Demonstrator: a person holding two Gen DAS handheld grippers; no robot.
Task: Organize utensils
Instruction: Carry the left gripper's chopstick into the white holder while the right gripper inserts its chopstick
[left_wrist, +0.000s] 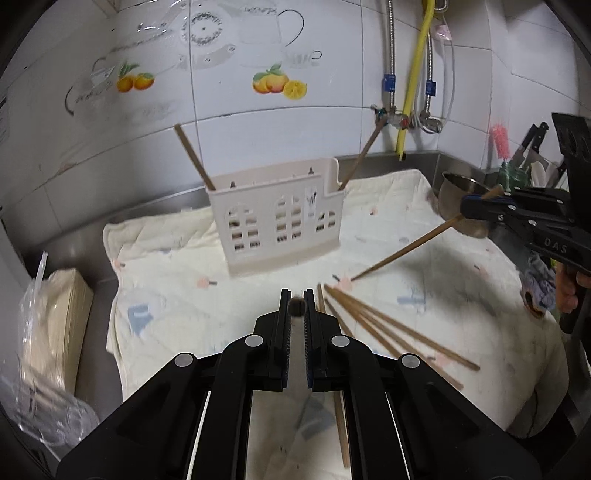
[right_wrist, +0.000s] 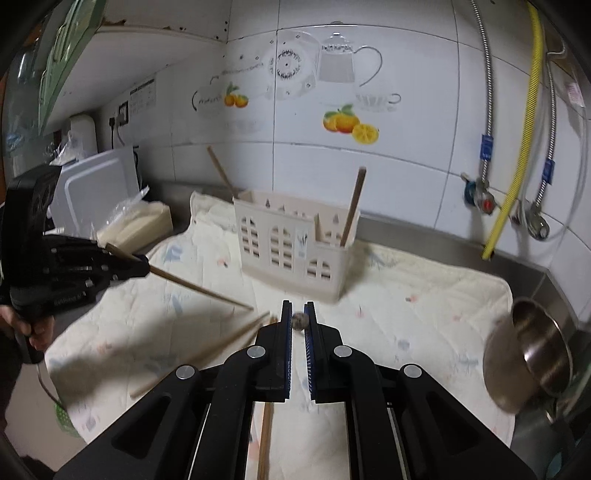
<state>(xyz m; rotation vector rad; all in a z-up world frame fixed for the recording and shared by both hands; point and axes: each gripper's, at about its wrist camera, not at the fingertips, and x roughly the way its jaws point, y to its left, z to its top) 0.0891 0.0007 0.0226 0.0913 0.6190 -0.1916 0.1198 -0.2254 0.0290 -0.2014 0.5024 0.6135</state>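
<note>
A cream utensil holder stands on a pale cloth, with one wooden chopstick leaning out at its left end and another at its right end. Several loose chopsticks lie on the cloth. My left gripper is shut on a chopstick seen end-on; in the right wrist view it holds that chopstick slanting down. My right gripper is shut on a chopstick too; it shows in the left wrist view with its stick tip near the cloth.
A steel pot stands at the cloth's right edge. A bagged stack of paper lies left. Pipes and a yellow hose run down the tiled wall. Knives and a pink brush stand at far right. A white board leans left.
</note>
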